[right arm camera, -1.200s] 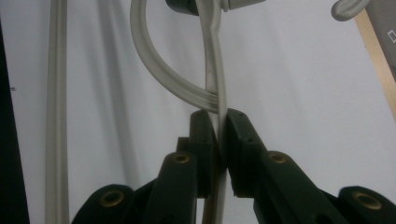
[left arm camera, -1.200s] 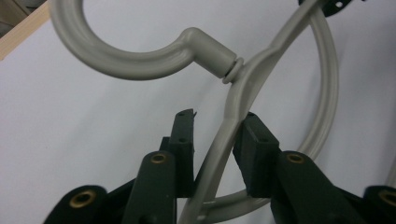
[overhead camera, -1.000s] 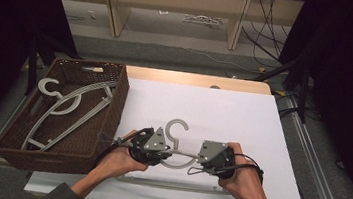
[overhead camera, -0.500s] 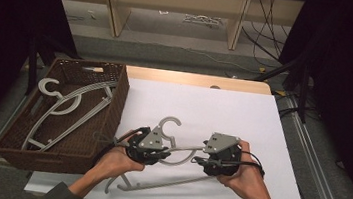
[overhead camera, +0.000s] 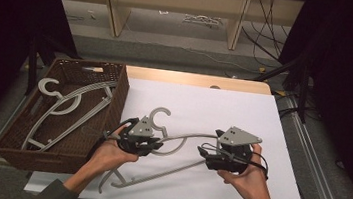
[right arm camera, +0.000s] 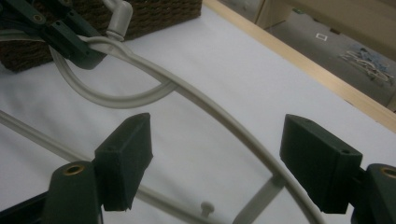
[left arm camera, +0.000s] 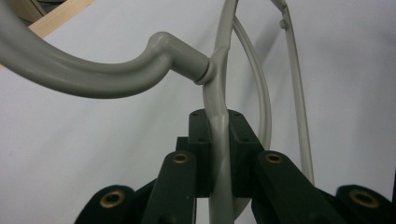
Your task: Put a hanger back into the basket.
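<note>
White board (overhead camera: 223,110) underlies a grey hanger (overhead camera: 180,139). Left gripper (left arm camera: 218,154) clamps its neck; right gripper (right arm camera: 215,163) has just opened, arm between its jaws untouched. Next (likely) the left swings it to the basket (overhead camera: 58,146) beside it.

Lower centre of the frame – a hanger (overhead camera: 179,145) on the table (overhead camera: 224,105); centre left – a basket (overhead camera: 116,80) holding more hangers (overhead camera: 70,105)
</note>
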